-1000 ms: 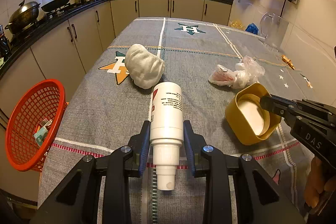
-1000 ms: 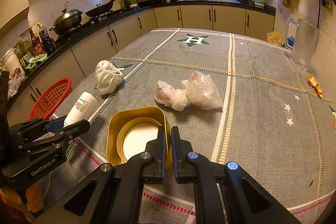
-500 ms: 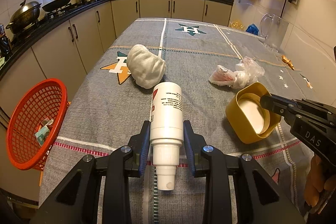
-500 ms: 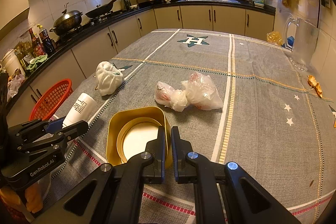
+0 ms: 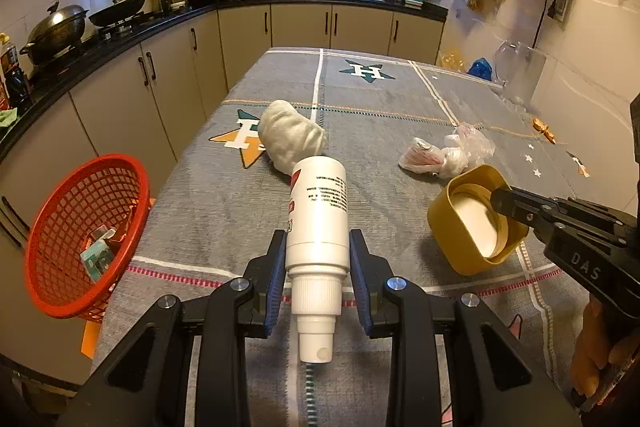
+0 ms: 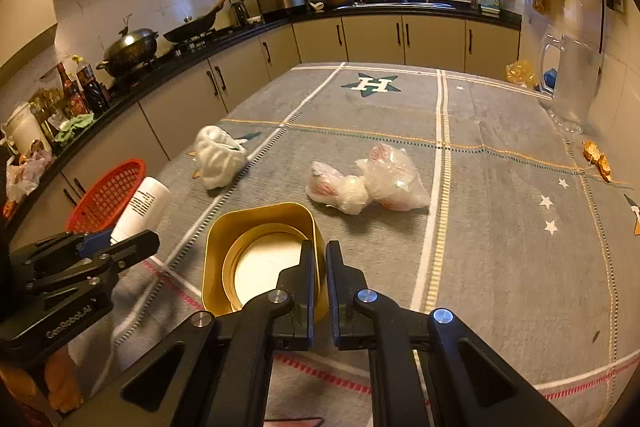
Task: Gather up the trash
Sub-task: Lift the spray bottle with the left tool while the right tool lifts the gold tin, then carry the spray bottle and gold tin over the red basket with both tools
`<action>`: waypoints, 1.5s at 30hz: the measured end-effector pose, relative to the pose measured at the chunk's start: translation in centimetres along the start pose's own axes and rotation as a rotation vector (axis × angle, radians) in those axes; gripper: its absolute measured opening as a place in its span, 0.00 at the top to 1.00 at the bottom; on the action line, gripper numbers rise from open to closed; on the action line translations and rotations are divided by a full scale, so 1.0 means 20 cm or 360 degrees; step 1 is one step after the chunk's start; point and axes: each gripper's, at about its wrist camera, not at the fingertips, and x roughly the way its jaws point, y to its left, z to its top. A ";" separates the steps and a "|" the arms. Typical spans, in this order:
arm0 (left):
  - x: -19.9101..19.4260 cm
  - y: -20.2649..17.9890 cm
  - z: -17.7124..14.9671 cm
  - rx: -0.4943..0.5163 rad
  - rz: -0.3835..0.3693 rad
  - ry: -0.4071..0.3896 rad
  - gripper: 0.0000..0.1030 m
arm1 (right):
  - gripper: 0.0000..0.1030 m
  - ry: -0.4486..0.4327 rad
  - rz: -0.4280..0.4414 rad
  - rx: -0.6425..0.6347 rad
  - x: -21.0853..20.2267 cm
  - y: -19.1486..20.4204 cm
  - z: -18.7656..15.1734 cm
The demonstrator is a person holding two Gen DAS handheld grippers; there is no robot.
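Observation:
My left gripper (image 5: 318,255) is shut on a white bottle (image 5: 318,211) with a ribbed cap, held lengthwise above the table's near edge; it also shows in the right wrist view (image 6: 140,213). My right gripper (image 6: 319,255) is shut on the wall of a yellow tin (image 6: 256,227) with a white inside, also seen in the left wrist view (image 5: 464,215). A red mesh basket (image 5: 86,227) holding a few scraps stands off the table's left side. A white crumpled wad (image 5: 290,139) and clear plastic bags (image 6: 368,183) lie on the grey tablecloth.
A glass jug (image 6: 570,79) stands at the table's far right edge, with small orange scraps (image 6: 596,159) near it. Kitchen cabinets and a stove with woks (image 6: 132,47) run along the left and back.
Both grippers have drifted slightly with their loads, the left one a little to the left towards the basket. Holds are unchanged.

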 end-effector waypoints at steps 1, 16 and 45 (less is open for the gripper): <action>-0.01 0.01 0.00 -0.0003 0.0000 -0.0003 0.72 | 0.94 -0.0001 0.0006 0.0001 0.00 0.01 0.00; -0.10 0.16 -0.02 -0.0103 0.0005 -0.0061 0.72 | 0.94 0.0024 0.0057 -0.0090 -0.02 0.23 0.01; -0.19 1.00 0.00 -0.0460 0.0301 -0.0159 0.72 | 0.94 0.0132 0.0258 -0.0333 0.29 0.94 0.27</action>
